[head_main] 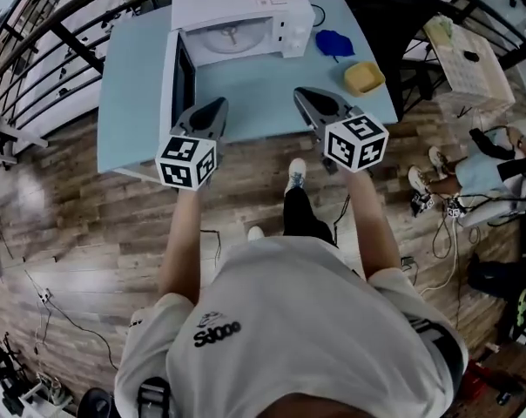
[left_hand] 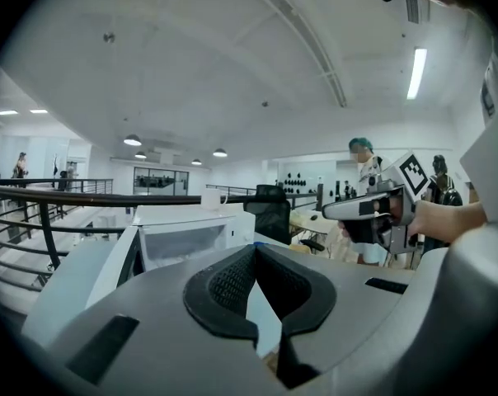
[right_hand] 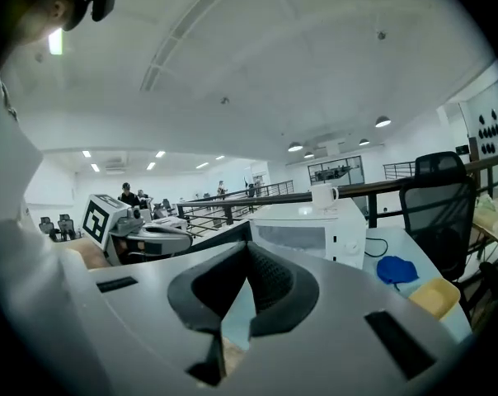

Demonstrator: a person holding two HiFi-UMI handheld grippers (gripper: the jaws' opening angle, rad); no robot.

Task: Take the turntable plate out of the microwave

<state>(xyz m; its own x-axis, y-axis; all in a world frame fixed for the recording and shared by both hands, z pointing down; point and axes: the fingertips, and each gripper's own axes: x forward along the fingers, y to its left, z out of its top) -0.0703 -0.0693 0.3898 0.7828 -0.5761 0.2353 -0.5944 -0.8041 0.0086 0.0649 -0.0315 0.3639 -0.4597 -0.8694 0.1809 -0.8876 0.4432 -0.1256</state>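
Note:
A white microwave [head_main: 241, 20] stands at the far side of the light blue table [head_main: 263, 85], its door [head_main: 178, 81] swung open to the left. The round glass turntable plate [head_main: 228, 35] lies inside the cavity. My left gripper [head_main: 216, 105] is over the table's near edge in front of the open door, shut and empty. Level with it and to the right, my right gripper [head_main: 304, 94] is also shut and empty. In the left gripper view the microwave [left_hand: 191, 229] is ahead beyond the shut tips [left_hand: 255, 248]. In the right gripper view the microwave [right_hand: 311, 229] stands past the tips [right_hand: 249, 247].
A blue cloth [head_main: 333, 42] and a yellow sponge [head_main: 364, 77] lie right of the microwave. A white mug [right_hand: 323, 195] stands on top of it. A black chair [right_hand: 434, 196] stands behind the table's right end. Railings run along the left. A person [head_main: 476, 168] sits at the right.

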